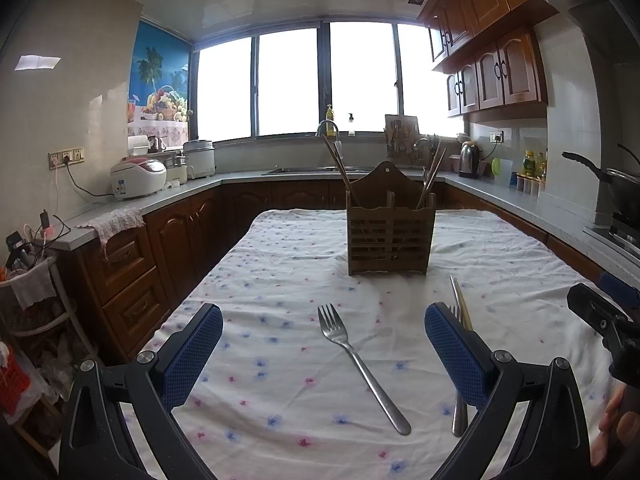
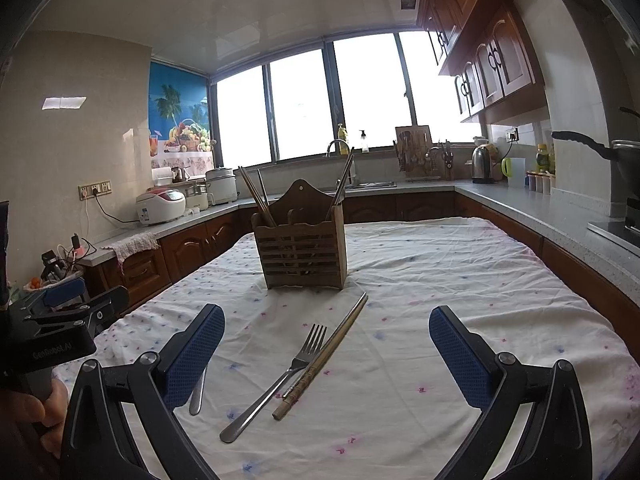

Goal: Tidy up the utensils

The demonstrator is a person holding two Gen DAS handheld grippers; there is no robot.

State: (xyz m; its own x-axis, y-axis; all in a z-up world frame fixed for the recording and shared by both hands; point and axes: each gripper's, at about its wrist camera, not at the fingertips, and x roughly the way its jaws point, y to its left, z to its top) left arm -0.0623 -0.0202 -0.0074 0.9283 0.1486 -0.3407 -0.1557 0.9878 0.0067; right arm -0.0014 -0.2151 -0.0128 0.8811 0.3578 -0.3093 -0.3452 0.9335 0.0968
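A wooden slatted utensil holder (image 1: 387,236) stands upright on the table (image 1: 280,264) and holds several chopsticks; it also shows in the right wrist view (image 2: 303,250). A steel fork (image 1: 360,364) lies between my left gripper's (image 1: 324,354) open fingers. A second fork (image 2: 276,380) and a pair of chopsticks (image 2: 326,352) lie side by side between my right gripper's (image 2: 326,354) open fingers. In the left wrist view that pair of chopsticks (image 1: 460,300) is partly hidden behind the right finger. Another utensil's handle end (image 2: 198,392) shows beside the right gripper's left finger. Both grippers are empty.
The table has a white flowered cloth (image 2: 440,280). Counters (image 1: 180,192) with rice cookers, a kettle (image 1: 468,158) and a sink run around the room. A wok (image 1: 616,184) sits on the stove at the right. The other hand-held gripper (image 2: 60,320) shows at the left edge.
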